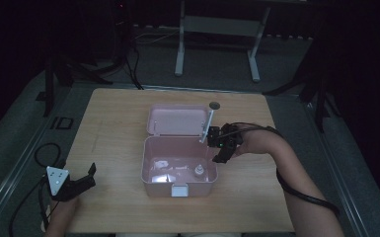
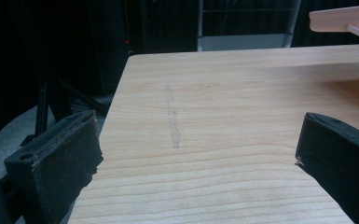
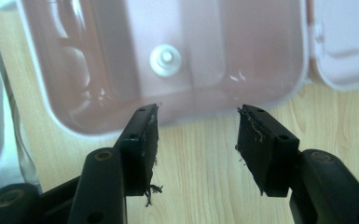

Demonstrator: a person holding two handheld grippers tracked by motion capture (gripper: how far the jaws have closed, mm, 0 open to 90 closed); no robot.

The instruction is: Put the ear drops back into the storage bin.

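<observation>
On the wooden table (image 1: 113,148) sits an open pink box (image 1: 150,168), its lid (image 1: 175,120) thrown back on the far side. At the box's right rim the right forearm (image 1: 301,187) angles in from the near right, wrist bent, holding the right gripper (image 1: 220,154) tipped down over the rim; its jaws stand apart with nothing between them. At the near left corner the left hand (image 1: 61,207) rests low, its left gripper (image 1: 81,180) pointing right and level, jaws wide open and empty. Inside the box, near the right wall, stands a small white bottle (image 1: 198,170); to its left lie pale bits (image 1: 161,163), perhaps wrappers, too dim to name.
</observation>
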